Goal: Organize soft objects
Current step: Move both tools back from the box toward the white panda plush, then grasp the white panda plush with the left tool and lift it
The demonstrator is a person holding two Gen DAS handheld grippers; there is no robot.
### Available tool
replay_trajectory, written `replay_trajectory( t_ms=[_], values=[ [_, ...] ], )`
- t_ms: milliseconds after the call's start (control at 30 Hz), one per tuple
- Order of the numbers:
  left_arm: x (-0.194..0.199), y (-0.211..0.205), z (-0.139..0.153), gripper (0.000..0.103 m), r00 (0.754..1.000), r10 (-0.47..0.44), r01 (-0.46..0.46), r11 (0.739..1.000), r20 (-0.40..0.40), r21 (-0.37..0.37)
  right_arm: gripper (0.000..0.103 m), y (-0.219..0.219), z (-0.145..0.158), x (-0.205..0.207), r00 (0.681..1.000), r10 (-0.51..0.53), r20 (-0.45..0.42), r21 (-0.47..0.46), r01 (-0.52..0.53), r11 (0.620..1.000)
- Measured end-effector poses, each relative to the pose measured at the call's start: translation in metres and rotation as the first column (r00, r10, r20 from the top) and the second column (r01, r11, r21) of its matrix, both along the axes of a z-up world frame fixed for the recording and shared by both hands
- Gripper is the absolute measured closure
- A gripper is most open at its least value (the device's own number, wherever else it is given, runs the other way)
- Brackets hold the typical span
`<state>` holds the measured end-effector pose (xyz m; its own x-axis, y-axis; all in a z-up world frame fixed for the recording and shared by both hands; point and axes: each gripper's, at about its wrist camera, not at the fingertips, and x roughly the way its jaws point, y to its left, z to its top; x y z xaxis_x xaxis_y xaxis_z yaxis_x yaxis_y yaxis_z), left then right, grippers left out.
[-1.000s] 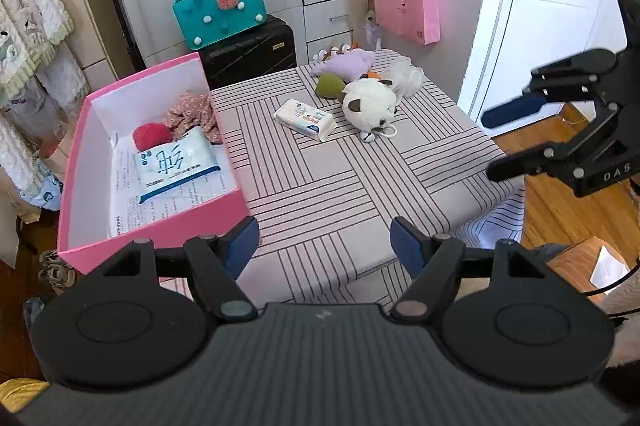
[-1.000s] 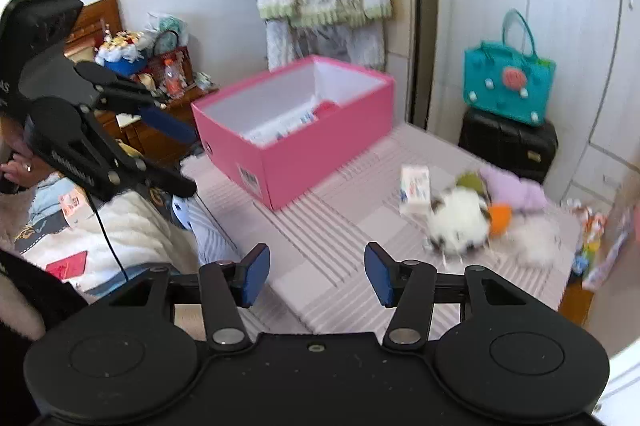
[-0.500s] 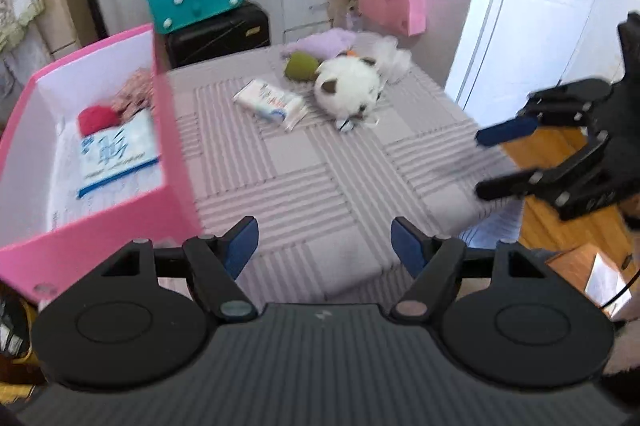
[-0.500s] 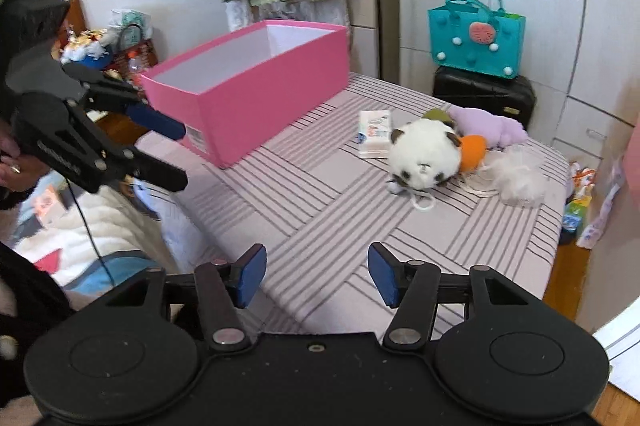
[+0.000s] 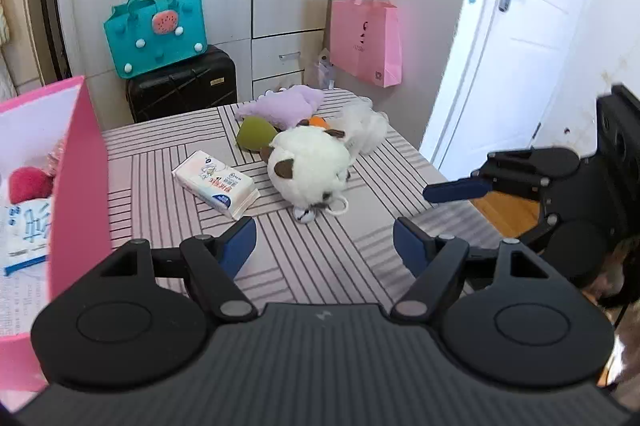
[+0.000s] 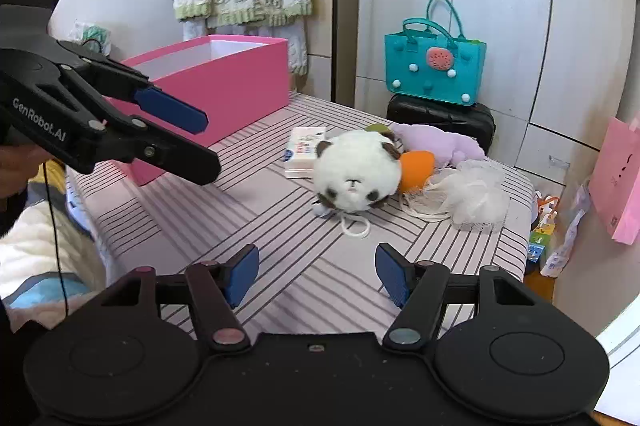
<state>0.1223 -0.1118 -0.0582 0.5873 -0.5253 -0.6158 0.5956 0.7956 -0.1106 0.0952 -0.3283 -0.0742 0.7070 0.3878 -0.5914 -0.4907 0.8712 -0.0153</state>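
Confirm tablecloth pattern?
Pale pink tablecloth with dark stripe groups in alternating blocks; right wrist view shows it best.

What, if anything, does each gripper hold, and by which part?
Nothing is held. The left gripper and right gripper are opening, with only bare tablecloth between their fingers.

Table point(image 5: 304, 266) covered with pink-grey striped cloth. On it: pink box point(image 6: 224, 93) at one edge, wipes pack point(image 5: 216, 183), white plush toy point(image 5: 308, 167) touching the pack's far side in the right wrist view, plus green ball point(image 5: 254, 135), orange ball point(image 6: 416, 167), purple plush point(image 5: 288, 105) and white mesh pouf point(image 6: 472, 195) clustered behind it.
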Motion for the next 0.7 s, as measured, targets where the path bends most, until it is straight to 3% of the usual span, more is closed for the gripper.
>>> replay_trajectory(
  t_ms=[100,233,367,433,467,700],
  values=[
    [0.015,-0.005,-0.009,0.028,1.000,0.023,-0.023,1.000,-0.021,-0.015,0.033,0.000,-0.009,0.012,1.000,-0.010,0.021,0.000,0.010,1.000],
    [0.034,0.001,-0.015,0.026,0.991,0.060,-0.070,0.994,-0.120,-0.078,0.033,0.001,-0.015,0.029,0.999,-0.031,0.016,0.015,0.031,0.999],
    [0.043,-0.002,-0.021,0.018,0.990,0.094,-0.102,0.992,-0.103,-0.078,0.029,0.005,-0.019,0.043,1.000,-0.011,0.012,0.026,0.010,1.000],
    [0.047,-0.006,-0.025,0.017,0.991,0.079,-0.089,0.993,-0.112,-0.084,0.016,0.008,-0.020,0.049,1.000,-0.010,0.023,0.022,0.010,1.000],
    [0.049,-0.008,-0.028,0.017,0.990,0.068,-0.079,0.992,-0.120,-0.094,0.015,0.009,-0.020,0.051,0.999,-0.008,0.032,0.022,0.008,1.000],
    [0.061,-0.015,-0.033,0.010,0.994,0.064,-0.078,0.985,-0.090,-0.157,0.014,0.012,-0.026,0.065,0.998,-0.019,0.066,0.046,0.016,0.999]
  ],
)
